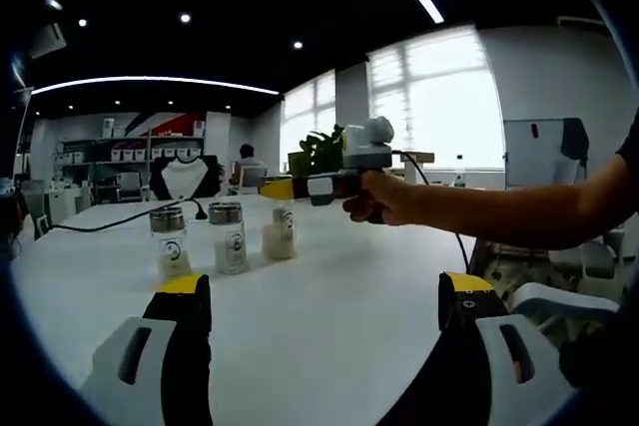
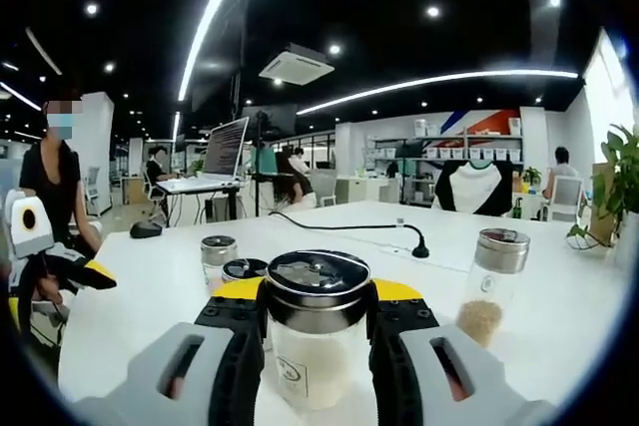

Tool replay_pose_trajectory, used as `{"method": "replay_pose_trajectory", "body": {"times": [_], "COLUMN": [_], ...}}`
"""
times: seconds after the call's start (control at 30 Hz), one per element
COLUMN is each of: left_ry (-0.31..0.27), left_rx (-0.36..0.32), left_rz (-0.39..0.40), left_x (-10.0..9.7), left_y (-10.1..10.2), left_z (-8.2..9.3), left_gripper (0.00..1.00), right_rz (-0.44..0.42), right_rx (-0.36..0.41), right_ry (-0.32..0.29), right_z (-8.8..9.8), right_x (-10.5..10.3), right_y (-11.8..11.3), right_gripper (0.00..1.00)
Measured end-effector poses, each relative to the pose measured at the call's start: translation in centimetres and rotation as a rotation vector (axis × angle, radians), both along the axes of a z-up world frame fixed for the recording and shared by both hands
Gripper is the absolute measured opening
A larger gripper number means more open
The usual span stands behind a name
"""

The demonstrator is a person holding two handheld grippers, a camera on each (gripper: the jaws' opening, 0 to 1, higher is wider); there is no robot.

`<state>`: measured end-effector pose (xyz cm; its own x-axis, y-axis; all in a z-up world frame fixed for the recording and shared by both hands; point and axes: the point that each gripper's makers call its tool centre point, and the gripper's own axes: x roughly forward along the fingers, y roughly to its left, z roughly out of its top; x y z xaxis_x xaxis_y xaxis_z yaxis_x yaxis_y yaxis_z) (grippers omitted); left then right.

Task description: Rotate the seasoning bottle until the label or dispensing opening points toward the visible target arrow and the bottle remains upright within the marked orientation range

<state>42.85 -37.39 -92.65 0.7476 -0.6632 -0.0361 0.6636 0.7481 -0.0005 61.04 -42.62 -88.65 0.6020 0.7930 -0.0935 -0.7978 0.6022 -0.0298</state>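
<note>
My right gripper (image 2: pixel 318 291) is shut on a seasoning bottle (image 2: pixel 312 361) with a steel cap and white contents; its jaws clamp just under the cap, and the bottle stands upright on the white table (image 2: pixel 150 306). In the left gripper view a hand holds that right gripper (image 1: pixel 300 187) over the same bottle (image 1: pixel 281 236). My left gripper (image 1: pixel 321 296) hovers open above the table's near part with nothing between its jaws. It also enters the right gripper view as the left gripper (image 2: pixel 60 261) at the left edge.
Two more steel-capped bottles (image 1: pixel 170 243) (image 1: pixel 228 238) stand left of the held one. A bottle of brown seasoning (image 2: pixel 489 286) and two small jars (image 2: pixel 218 251) (image 2: pixel 245 268) stand nearby. A black cable (image 2: pixel 399 236) crosses the table. A person (image 2: pixel 50 182) stands at the left.
</note>
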Motion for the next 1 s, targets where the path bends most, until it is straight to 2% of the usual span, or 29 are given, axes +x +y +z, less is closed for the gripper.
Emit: {"method": "replay_pose_trajectory", "body": {"times": [0.17, 0.27, 0.57, 1.0], "left_ry": [0.008, 0.004, 0.010, 0.016], "left_rx": [0.012, 0.046, 0.019, 0.018], "left_rz": [0.003, 0.005, 0.011, 0.013], "left_x": [0.08, 0.06, 0.12, 0.14], "left_y": [0.00, -0.09, 0.16, 0.24], "left_z": [-0.32, -0.63, -0.39, -0.48], "left_gripper": [1.00, 1.00, 1.00, 1.00], "right_rz": [-0.013, -0.019, -0.026, -0.036], "right_rx": [0.010, 0.013, 0.026, 0.027], "right_ry": [-0.003, -0.013, -0.022, -0.025], "right_z": [-0.07, -0.08, -0.05, -0.04], "right_x": [0.23, 0.23, 0.47, 0.76], "right_y": [-0.37, -0.42, -0.54, -0.55], "right_gripper": [0.37, 0.37, 0.37, 0.37]}}
